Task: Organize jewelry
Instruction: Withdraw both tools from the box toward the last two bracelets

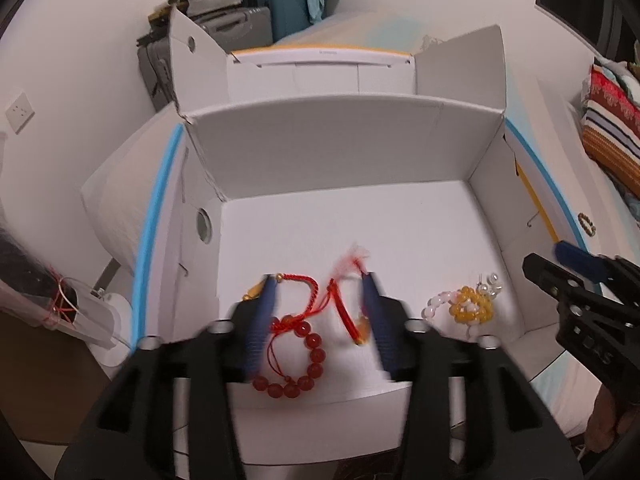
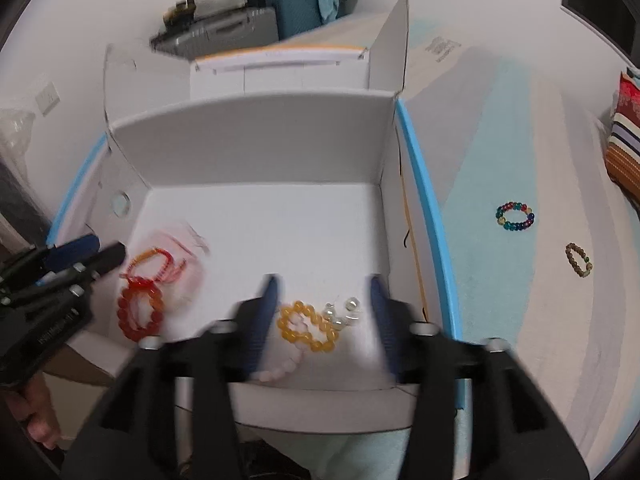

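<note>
An open white cardboard box (image 1: 344,152) lies on the bed. Inside, a red bead bracelet (image 1: 308,364) and a red cord bracelet (image 1: 340,292) lie below my left gripper (image 1: 320,280), which is open and empty above them. A yellow bead bracelet (image 2: 308,328), pink beads and clear beads (image 2: 344,310) lie between the fingers of my open, empty right gripper (image 2: 324,280). Outside the box on the bed lie a multicoloured bead bracelet (image 2: 515,216) and a brown bead bracelet (image 2: 579,260).
The box (image 2: 260,140) has raised flaps at the back and sides. A striped cushion (image 2: 624,148) lies at the right. Suitcases (image 1: 256,8) stand against the far wall. A clear plastic container (image 1: 48,304) sits to the left of the box.
</note>
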The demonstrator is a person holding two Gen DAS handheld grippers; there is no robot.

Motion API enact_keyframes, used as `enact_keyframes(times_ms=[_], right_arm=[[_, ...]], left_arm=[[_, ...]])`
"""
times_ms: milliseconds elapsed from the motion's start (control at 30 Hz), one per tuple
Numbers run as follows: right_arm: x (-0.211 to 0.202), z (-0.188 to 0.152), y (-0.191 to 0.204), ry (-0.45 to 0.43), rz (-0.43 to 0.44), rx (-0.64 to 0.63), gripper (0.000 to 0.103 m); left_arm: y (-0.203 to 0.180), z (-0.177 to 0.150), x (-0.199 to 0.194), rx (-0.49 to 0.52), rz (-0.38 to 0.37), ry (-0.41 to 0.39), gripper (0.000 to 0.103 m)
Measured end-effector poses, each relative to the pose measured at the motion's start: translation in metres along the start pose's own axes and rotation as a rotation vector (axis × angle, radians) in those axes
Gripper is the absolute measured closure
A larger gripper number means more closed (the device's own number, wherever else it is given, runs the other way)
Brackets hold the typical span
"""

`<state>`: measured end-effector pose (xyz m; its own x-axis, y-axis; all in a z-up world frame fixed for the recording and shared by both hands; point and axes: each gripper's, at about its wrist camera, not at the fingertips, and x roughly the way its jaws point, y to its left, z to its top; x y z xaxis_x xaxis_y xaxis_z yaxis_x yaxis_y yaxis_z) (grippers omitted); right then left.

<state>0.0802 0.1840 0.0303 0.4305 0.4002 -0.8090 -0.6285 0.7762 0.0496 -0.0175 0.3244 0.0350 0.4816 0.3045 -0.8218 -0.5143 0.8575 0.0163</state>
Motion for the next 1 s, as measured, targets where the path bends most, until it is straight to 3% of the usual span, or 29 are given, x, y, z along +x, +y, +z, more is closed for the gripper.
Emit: enact_keyframes(times_ms=[233,400,600,1000], right_arm=[[-0.033,0.009,-0.005,-0.083,-0.013,0.013,0.020],[-0.056,0.009,-0.027,-0.143,-0.035,0.046,0.011],[-0.077,0.007,-0.066,-0.187,-0.075,0.073,0.008],[-0.102,-0.014,-0.175,-0.223,-0.190,0.190,0.008]], left_arm=[[-0.002,0.004,-0.017,0.002,0.019,-0.046,0.020],[-0.017,0.009,-0.031,0.015,0.009,-0.087,0.007],[-0.056,0.015,-0.043,0.056,-0.029,-0.127,0.006],[-0.180,0.026,-0.044,0.206,-0.159,-0.143,0.006]])
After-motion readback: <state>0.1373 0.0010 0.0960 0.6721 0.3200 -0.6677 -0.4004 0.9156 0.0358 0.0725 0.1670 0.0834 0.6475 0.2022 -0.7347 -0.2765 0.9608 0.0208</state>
